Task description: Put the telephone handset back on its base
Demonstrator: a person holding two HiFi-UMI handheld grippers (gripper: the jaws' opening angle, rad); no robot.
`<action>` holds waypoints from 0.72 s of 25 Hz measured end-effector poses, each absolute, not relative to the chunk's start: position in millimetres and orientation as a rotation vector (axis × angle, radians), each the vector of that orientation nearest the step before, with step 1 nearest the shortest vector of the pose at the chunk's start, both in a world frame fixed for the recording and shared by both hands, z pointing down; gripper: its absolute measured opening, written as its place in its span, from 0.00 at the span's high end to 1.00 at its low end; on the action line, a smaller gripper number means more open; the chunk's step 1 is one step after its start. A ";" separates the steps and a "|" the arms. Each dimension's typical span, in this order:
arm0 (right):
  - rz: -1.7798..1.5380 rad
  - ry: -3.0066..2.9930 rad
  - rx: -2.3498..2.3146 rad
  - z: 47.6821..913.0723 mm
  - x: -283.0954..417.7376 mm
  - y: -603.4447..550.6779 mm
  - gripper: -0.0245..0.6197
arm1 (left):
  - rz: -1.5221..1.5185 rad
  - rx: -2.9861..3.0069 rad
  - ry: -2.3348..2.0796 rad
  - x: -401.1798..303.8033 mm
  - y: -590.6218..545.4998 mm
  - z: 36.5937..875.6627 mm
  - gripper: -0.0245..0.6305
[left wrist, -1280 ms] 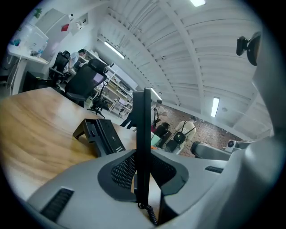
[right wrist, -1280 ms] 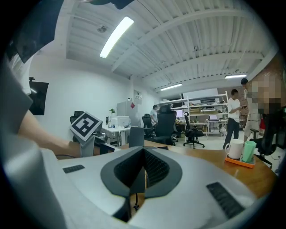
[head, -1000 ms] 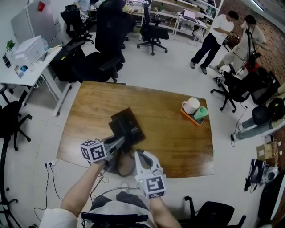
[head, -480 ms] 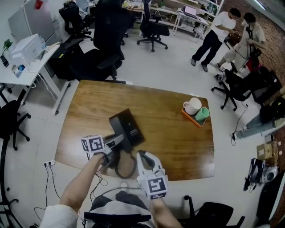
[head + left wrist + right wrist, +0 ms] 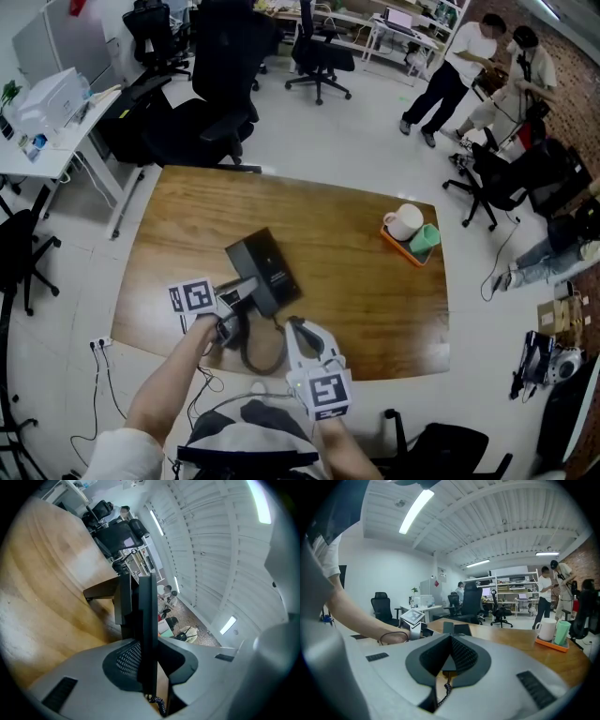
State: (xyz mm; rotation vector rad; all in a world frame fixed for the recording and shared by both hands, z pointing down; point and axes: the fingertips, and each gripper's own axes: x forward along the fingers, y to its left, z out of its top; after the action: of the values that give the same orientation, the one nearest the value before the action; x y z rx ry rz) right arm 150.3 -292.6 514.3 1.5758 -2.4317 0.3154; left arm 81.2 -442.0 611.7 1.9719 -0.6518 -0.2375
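Left claw (image 5: 248, 286) has crept closer to the base (image 5: 265, 265), just ahead of its tips. Left gripper view: jaws clamp the handset (image 5: 146, 634) edge-on; probably stiff, light, slick plastic, so a mid-shaft grip looks best. Right gripper view: right claw (image 5: 450, 641) pinched closed, empty, cord (image 5: 447, 689) dangling beneath.

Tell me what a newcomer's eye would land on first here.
First comes the black telephone base lying near the middle of the wooden table, with the left tongs clamped on the handset by its near edge. Next is the orange tray at the table's right edge, carrying a white mug and a green cup. The right tongs hang shut at the near edge, holding nothing.
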 end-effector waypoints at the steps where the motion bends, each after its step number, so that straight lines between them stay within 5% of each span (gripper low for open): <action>1: 0.317 -2.430 1.574 514.9 150.6 -292.1 0.95 | -0.237 1.976 -0.648 81.2 -442.2 611.3 0.84; 18: 0.337 -2.443 1.541 521.1 142.1 -289.0 0.95 | -0.006 2.073 -0.755 84.8 -439.3 611.1 0.81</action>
State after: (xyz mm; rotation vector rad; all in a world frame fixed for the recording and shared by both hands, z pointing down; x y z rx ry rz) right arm 142.1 -289.0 521.1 1.5405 -2.4426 0.3372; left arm 84.8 -439.3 611.1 2.0731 -0.7550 -0.0059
